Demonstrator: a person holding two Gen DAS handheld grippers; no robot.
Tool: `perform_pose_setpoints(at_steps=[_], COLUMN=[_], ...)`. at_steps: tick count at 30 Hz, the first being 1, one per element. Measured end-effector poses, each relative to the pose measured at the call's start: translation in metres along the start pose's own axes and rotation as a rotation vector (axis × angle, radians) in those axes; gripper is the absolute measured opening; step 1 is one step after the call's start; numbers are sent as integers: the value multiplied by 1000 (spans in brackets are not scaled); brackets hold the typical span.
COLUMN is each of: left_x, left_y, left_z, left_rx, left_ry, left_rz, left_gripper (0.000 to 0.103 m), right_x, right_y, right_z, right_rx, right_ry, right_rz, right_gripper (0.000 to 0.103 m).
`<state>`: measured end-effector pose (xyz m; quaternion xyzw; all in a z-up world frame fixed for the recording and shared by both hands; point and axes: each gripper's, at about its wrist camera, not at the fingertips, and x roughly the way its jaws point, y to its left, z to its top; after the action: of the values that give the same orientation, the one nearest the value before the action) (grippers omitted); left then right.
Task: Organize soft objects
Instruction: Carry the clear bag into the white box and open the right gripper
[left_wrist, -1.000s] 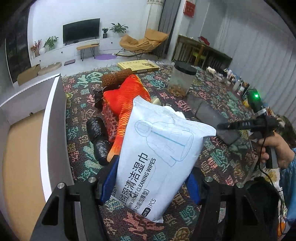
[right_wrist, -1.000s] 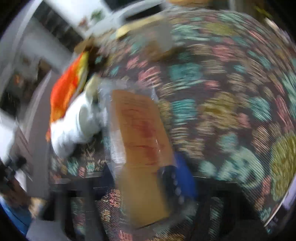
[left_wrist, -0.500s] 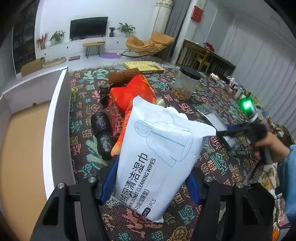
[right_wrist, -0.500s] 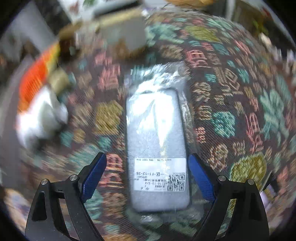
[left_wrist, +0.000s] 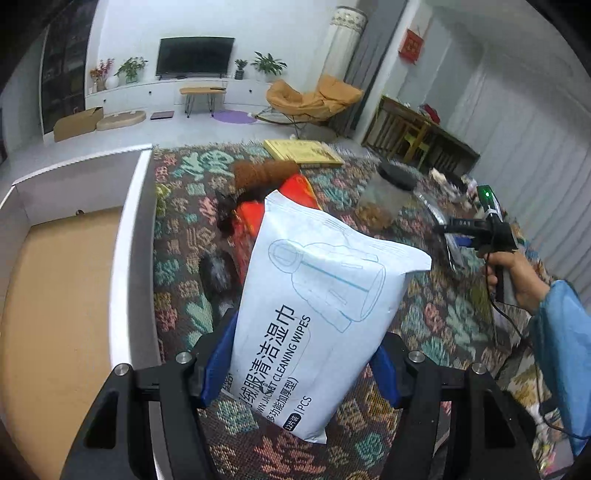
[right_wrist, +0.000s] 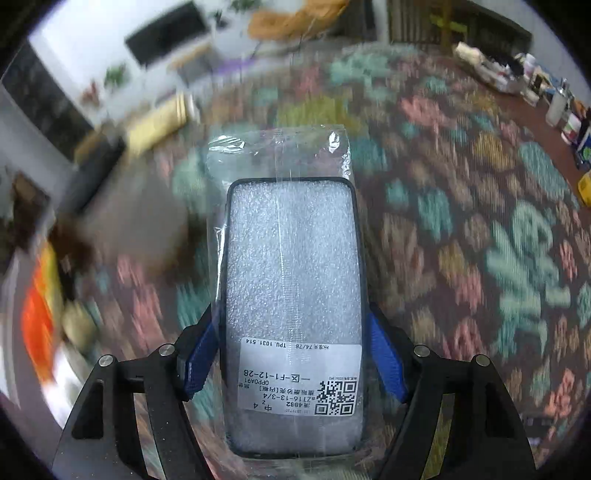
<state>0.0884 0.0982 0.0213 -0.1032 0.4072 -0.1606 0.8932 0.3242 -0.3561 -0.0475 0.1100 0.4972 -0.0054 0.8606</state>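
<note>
My left gripper (left_wrist: 299, 365) is shut on a white pack of cleaning wipes (left_wrist: 317, 299) and holds it above the patterned tablecloth (left_wrist: 436, 332). Behind the pack lie an orange fish plush (left_wrist: 251, 221), a brown knitted roll (left_wrist: 262, 173) and a black bundle (left_wrist: 218, 273). My right gripper (right_wrist: 295, 358) is shut on a phone case in a clear plastic bag (right_wrist: 291, 280), lifted above the cloth. The right gripper also shows in the left wrist view (left_wrist: 476, 229), held by a hand.
A white box with a cardboard-brown floor (left_wrist: 136, 236) stands at the table's left edge. A clear jar with a black lid (left_wrist: 388, 199) and a yellow book (left_wrist: 303, 151) sit further back. Small bottles (right_wrist: 561, 107) crowd the far right.
My right gripper has closed on the bagged phone case and lifted it off the cloth. My left gripper has raised the wipes pack a little and still holds it.
</note>
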Motion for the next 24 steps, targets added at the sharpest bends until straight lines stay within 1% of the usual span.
perform_pose_setpoints(at_steps=[1, 3, 4, 5, 7, 9, 10, 12, 13, 15, 16, 17, 18, 19, 21, 22, 24], left_x=[-4, -14, -22, -31, -49, -63, -72, -83, -92, -104, -109, -116, -123, -130, -145, -153, -163], left_y=[5, 15, 23, 32, 50, 73, 88, 108, 122, 139, 145, 153, 161, 168, 174, 175, 177], left_z=[5, 9, 11, 11, 7, -3, -11, -24, -34, -50, -58, -66, -72, -77, -85, -88, -91], left_rx=[-14, -36, -47, -54, -64, -79, -94, -128, -157, -193, -206, -225, -246, -269, -300, -311, -316], left_ry=[-9, -27, -38, -50, -68, -70, -65, -57, -53, -52, -54, -55, -61, -79, -119, -134, -164], left_rz=[0, 9, 22, 44, 110, 186, 239, 297, 324, 378, 404, 435, 469, 501, 529, 533, 535], left_gripper=[65, 64, 64, 65, 65, 65, 65, 65, 65, 66, 68, 80, 88, 98, 99, 99, 99], right_x=[-8, -38, -56, -73, -106, -132, -142, -160, -165, -172, -172, -170, -165, -159, -151, -149, -146], right_y=[7, 11, 29, 43, 85, 138, 164, 227, 249, 310, 339, 358, 383, 405, 428, 430, 417], right_z=[14, 26, 32, 31, 20, -3, -17, -55, -72, -115, -136, -151, -169, -185, -204, -208, -209], right_rx=[1, -19, -62, -100, -186, -272, -308, -374, -394, -435, -439, -436, -437, -442, -446, -446, -444], right_ry=[-42, -100, -133, -149, -167, -155, -141, -85, -59, 12, 51, 78, 122, 161, 175, 163, 112], right_rz=[7, 18, 34, 53, 112, 200, 256, 407, 461, 603, 675, 723, 780, 807, 807, 805, 776], right_gripper=[76, 76, 76, 77, 77, 77, 77, 77, 77, 77, 79, 81, 86, 90, 90, 90, 90])
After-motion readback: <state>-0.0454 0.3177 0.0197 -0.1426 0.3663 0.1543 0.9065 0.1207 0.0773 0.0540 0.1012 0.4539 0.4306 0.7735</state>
